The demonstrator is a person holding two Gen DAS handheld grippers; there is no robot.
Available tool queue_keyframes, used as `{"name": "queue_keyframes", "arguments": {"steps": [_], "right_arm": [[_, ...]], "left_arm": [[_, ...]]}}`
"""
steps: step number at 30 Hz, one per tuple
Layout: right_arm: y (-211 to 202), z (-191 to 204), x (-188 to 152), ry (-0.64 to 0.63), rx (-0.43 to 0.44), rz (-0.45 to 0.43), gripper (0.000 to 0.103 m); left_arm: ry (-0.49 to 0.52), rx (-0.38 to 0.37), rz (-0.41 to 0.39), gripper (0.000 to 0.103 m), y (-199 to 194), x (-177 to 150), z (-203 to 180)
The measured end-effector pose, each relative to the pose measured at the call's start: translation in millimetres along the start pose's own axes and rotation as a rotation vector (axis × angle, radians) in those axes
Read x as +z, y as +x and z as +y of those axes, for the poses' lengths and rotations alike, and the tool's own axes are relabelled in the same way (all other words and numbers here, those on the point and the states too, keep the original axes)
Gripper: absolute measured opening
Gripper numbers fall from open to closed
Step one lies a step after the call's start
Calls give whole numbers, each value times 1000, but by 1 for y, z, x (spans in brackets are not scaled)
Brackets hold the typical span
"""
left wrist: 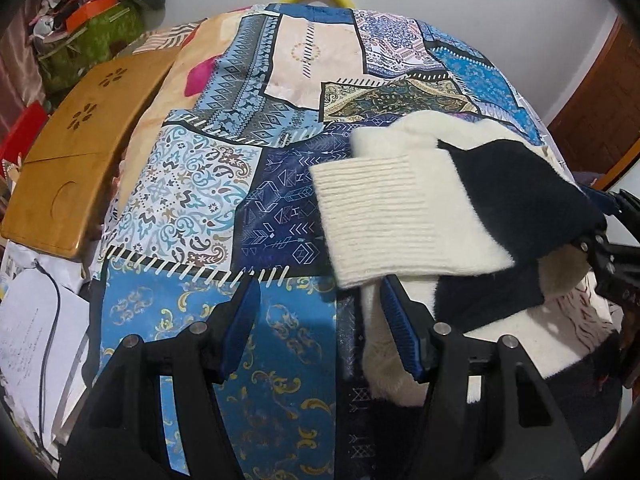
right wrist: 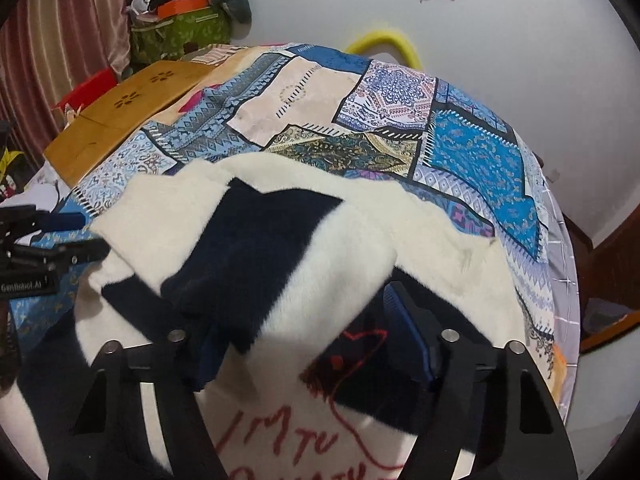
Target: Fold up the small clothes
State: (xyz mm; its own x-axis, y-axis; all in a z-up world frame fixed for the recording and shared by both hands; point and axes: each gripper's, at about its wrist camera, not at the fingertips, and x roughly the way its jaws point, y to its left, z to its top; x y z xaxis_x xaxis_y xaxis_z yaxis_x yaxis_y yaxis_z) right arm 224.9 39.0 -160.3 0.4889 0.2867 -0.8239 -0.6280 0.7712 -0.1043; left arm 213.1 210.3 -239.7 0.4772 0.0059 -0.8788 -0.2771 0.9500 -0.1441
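A cream and navy fuzzy sweater (right wrist: pixel 304 248) with red lettering lies on the patchwork cloth (left wrist: pixel 208 176). Its sleeve with a ribbed cream cuff (left wrist: pixel 384 216) is lifted and folded across the body. My left gripper (left wrist: pixel 320 320) is open and empty, its right finger (left wrist: pixel 400 320) beside the sweater's edge. My right gripper (right wrist: pixel 296 344) has its fingers wide apart over the sweater; the raised sleeve drapes over its left finger (right wrist: pixel 204 356) and hides the tip. It also shows in the left wrist view (left wrist: pixel 604 248), at the sleeve's navy part.
A wooden lap tray (left wrist: pixel 76 152) lies at the left of the cloth. Papers (left wrist: pixel 28 332) and a cable lie left of it. A green bag (right wrist: pixel 180 32) with clutter stands at the back. A yellow ring (right wrist: pixel 384 42) leans on the white wall.
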Motion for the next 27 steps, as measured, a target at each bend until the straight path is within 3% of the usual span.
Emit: {"name": "queue_keyframes", "arguments": {"steps": [4, 6, 11, 17, 27], "right_arm": [[6, -3, 4, 25, 31, 9, 33], [2, -6, 5, 47, 35, -17, 28], [-19, -17, 7, 99, 80, -92, 26], [-45, -36, 8, 139, 28, -168, 25], [-66, -72, -27, 230, -23, -166, 25]], "left_arm": [[-4, -15, 17, 62, 5, -1, 1], [-3, -14, 21, 62, 7, -3, 0], [0, 0, 19, 62, 9, -4, -2], [-5, 8, 32, 62, 13, -2, -3], [36, 35, 22, 68, 13, -2, -10]]}}
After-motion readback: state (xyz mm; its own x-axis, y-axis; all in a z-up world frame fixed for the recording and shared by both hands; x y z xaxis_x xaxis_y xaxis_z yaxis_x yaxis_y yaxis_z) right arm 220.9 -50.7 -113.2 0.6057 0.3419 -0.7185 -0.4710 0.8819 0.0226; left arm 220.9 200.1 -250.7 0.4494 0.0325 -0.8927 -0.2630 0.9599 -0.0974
